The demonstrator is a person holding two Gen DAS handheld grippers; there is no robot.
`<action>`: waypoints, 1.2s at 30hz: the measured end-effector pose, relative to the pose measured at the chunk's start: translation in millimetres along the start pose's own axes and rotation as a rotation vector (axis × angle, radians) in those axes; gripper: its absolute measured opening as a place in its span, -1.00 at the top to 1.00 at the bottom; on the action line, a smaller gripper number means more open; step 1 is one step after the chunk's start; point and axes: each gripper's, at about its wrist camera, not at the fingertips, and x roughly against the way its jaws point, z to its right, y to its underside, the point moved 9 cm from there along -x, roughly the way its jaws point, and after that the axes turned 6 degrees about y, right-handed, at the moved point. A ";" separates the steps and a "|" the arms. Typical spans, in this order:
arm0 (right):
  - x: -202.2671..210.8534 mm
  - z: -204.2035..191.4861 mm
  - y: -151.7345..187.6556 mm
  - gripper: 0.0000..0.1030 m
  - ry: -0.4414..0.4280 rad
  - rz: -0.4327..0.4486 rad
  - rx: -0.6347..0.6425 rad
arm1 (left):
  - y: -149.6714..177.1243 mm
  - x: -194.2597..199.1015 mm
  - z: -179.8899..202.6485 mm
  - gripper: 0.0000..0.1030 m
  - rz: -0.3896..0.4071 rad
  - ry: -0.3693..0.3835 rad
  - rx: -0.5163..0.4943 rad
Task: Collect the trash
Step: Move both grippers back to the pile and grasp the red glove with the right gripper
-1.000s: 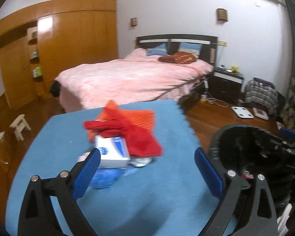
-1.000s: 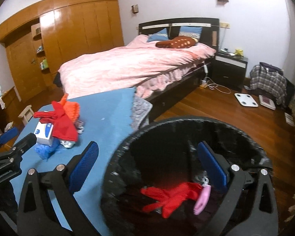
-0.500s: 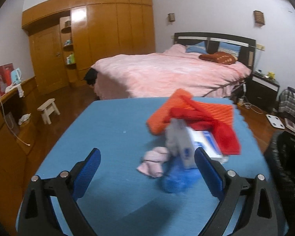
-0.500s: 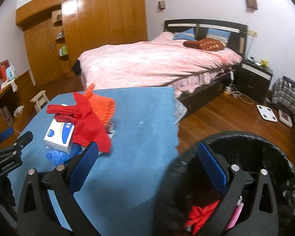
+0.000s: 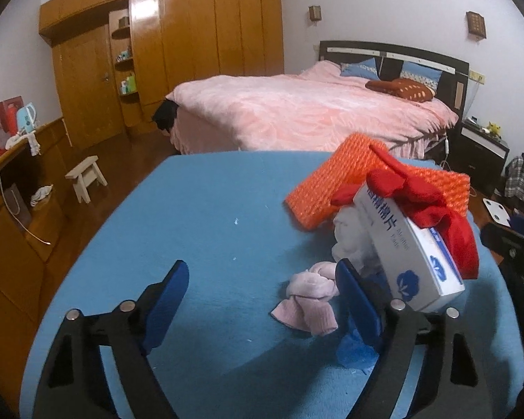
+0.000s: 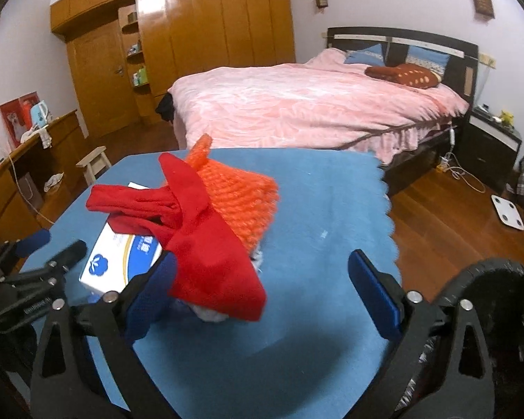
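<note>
Left wrist view: our left claw (image 5: 262,291) is closing on nothing beside the pink sock (image 5: 309,293); right claw (image 6: 267,276) closing too, red cloth (image 6: 206,241) between, ungripped.

Blue table cover (image 5: 199,216) looks like matt felt-like cloth; orange netting (image 6: 237,192) is coarse and ribbed, red cloth (image 6: 206,255) soft and matt. White box (image 5: 412,258) is smooth printed cardboard, pink sock (image 5: 311,300) fuzzy knit. Wardrobe (image 6: 206,35) glossy varnished wood, floor (image 6: 447,206) shiny wood.
</note>
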 end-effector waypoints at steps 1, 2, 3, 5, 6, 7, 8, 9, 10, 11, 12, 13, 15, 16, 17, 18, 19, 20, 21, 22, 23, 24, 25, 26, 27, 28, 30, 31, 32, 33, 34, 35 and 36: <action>-2.3 -2.4 -0.2 -0.72 -0.006 -0.003 0.000 | 1.0 -3.7 1.2 -0.61 -0.009 0.008 -0.002; -6.4 -5.1 -0.9 -0.61 -0.015 -0.011 0.002 | 2.0 -7.2 2.6 -0.61 -0.018 0.015 -0.003; -9.7 -7.1 -0.8 -0.56 -0.023 -0.020 0.003 | 3.6 -9.3 4.8 -0.60 -0.025 0.020 -0.002; -13.5 -9.4 0.1 -0.48 -0.037 -0.031 0.003 | 6.2 -14.3 5.9 -0.60 -0.038 0.027 0.002; -14.7 -10.5 0.5 -0.40 -0.043 -0.036 0.005 | 7.8 -14.9 7.1 -0.60 -0.042 0.028 0.002; -16.5 -12.6 1.7 -0.36 -0.054 -0.045 0.010 | 8.5 -17.0 8.2 -0.60 -0.046 0.032 0.003; -18.2 -14.2 2.9 -0.28 -0.061 -0.052 0.014 | 9.6 -19.2 9.2 -0.60 -0.052 0.036 0.005; -19.5 -16.6 4.6 -0.14 -0.074 -0.060 0.018 | 10.8 -21.3 10.6 -0.60 -0.058 0.042 0.005; -20.8 -19.7 6.6 -0.07 -0.093 -0.072 0.022 | 12.8 -22.2 12.7 -0.60 -0.062 0.048 0.004; -21.6 -22.6 8.5 0.07 -0.109 -0.081 0.026 | 14.2 -23.4 15.1 -0.60 -0.067 0.054 0.000; -21.3 -24.0 9.9 0.21 -0.118 -0.085 0.030 | 15.6 -25.2 17.9 -0.58 -0.074 0.061 -0.008; -20.4 -26.1 11.1 0.26 -0.124 -0.089 0.036 | 17.0 -26.8 20.4 -0.51 -0.081 0.068 -0.013; -18.1 -27.7 11.1 0.51 -0.129 -0.083 0.050 | 19.9 -29.8 25.0 -0.34 -0.099 0.085 -0.018; -16.5 -28.4 10.2 0.59 -0.134 -0.079 0.055 | 20.6 -31.1 27.1 -0.17 -0.105 0.091 -0.017; -14.0 -28.6 8.9 0.68 -0.142 -0.075 0.054 | 21.1 -32.0 28.3 -0.01 -0.111 0.102 -0.011; -11.2 -28.5 7.6 0.73 -0.149 -0.070 0.051 | 21.5 -31.8 28.7 0.09 -0.113 0.108 -0.006; -9.2 -27.9 6.5 0.76 -0.153 -0.066 0.051 | 21.6 -31.6 29.0 0.31 -0.115 0.111 -0.002; -5.6 -27.9 4.9 0.87 -0.165 -0.060 0.054 | 21.7 -31.3 29.4 0.33 -0.116 0.115 0.000; -3.9 -28.0 4.0 0.88 -0.169 -0.057 0.056 | 21.6 -30.6 29.5 0.34 -0.114 0.116 0.002; -0.3 -28.6 3.3 0.88 -0.173 -0.052 0.059 | 21.4 -30.0 29.5 0.36 -0.114 0.119 0.006; 3.4 -29.2 2.3 0.88 -0.176 -0.046 0.062 | 20.9 -28.9 29.5 0.37 -0.112 0.118 0.010; 6.4 -29.3 1.7 0.88 -0.178 -0.043 0.064 | 19.8 -27.2 28.2 0.37 -0.106 0.116 0.014; 8.5 -28.6 1.7 0.88 -0.179 -0.042 0.063 | 18.2 -24.2 27.1 0.38 -0.098 0.113 0.018; 10.9 -27.7 2.4 0.88 -0.179 -0.042 0.059 | 16.9 -20.5 25.8 0.38 -0.088 0.111 0.023; 12.0 -26.6 2.7 0.88 -0.178 -0.044 0.057 | 15.7 -16.9 25.4 0.38 -0.079 0.108 0.028; 13.6 -26.0 4.4 0.88 -0.178 -0.047 0.055 | 14.4 -13.8 24.2 0.38 -0.073 0.107 0.031; 17.4 -25.7 7.5 0.88 -0.183 -0.050 0.053 | 12.5 -8.2 23.2 0.39 -0.063 0.105 0.035; 20.0 -25.6 7.9 0.88 -0.184 -0.048 0.051 | 11.7 -4.6 22.7 0.39 -0.057 0.102 0.035; 23.4 -25.3 7.7 0.88 -0.187 -0.045 0.048 | 10.7 -0.5 22.3 0.39 -0.051 0.099 0.035; 25.3 -24.9 7.4 0.88 -0.189 -0.042 0.045 | 9.7 3.6 22.2 0.39 -0.045 0.097 0.034; 28.5 -24.5 6.2 0.88 -0.194 -0.037 0.041 | 8.2 7.8 22.1 0.39 -0.040 0.094 0.032; 32.8 -24.4 4.1 0.88 -0.199 -0.028 0.039 | 6.1 11.8 21.9 0.39 -0.035 0.093 0.030; 35.5 -24.0 3.1 0.88 -0.203 -0.022 0.038 | 4.6 15.7 21.9 0.39 -0.031 0.095 0.030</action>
